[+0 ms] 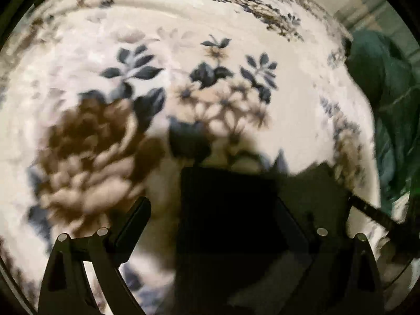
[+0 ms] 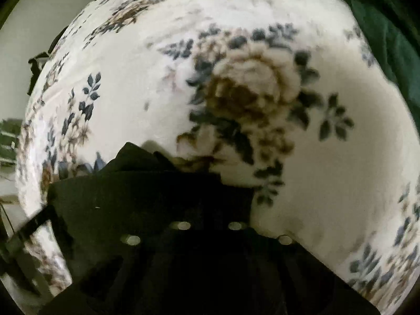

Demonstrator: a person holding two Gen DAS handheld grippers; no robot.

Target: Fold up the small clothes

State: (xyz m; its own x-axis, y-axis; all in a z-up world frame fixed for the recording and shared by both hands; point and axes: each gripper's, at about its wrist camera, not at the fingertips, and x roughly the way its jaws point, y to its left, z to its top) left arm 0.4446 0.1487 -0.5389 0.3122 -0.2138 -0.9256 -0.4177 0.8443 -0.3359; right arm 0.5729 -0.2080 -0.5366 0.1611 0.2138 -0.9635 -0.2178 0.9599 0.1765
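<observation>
We see the black garment [image 1: 225,210] low in the frame between our left gripper's [image 1: 218,223] spread jaws, untouched by the pads. Our right gripper [image 2: 210,204] is closed at bottom centre on the black garment's [image 2: 147,183] edge, over the floral cover [image 2: 131,99].

Black garment [image 1: 225,210]: one small dark cloth item, plain, without visible print. It lay on a white floral bedspread [image 1: 236,52] patterned with blue leaves and brown blossoms. In the left wrist view it showed as a flat, roughly square dark panel with straight edges; in the right wrist view [image 2: 147,199] its upper edge was rumpled into a raised fold. Fabric type and garment kind could not be told; views blurred.
</observation>
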